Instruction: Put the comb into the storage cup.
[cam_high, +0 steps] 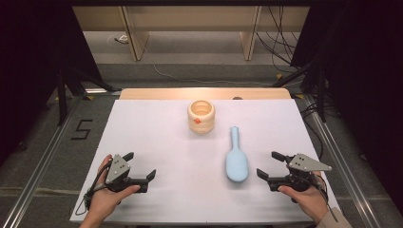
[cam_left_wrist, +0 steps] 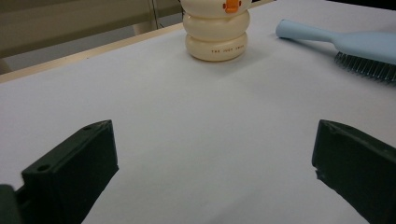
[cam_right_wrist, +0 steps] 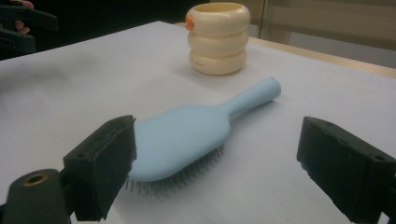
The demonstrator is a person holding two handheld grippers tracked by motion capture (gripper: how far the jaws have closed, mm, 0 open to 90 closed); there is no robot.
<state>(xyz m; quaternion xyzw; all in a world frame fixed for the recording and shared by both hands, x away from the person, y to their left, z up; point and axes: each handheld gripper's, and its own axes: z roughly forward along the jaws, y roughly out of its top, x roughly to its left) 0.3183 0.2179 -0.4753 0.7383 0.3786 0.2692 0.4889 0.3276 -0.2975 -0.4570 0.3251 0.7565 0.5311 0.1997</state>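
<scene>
A light blue hairbrush [cam_high: 236,159] lies bristles-down on the white table [cam_high: 161,137], its handle pointing to the far side. Behind it stands a cream ribbed cup [cam_high: 201,116] with a small orange mark. My right gripper [cam_high: 270,164] rests near the front right, open, just right of the brush head; in the right gripper view the hairbrush [cam_right_wrist: 187,135] lies between and beyond its jaws, untouched. My left gripper [cam_high: 140,165] is open at the front left with nothing between its jaws. In the left gripper view the cup [cam_left_wrist: 216,30] stands ahead and the hairbrush [cam_left_wrist: 345,46] at the right.
The table's wooden far edge [cam_high: 204,93] borders a floor with cables and dark stands at both sides. Bare white surface lies between the two grippers and around the cup.
</scene>
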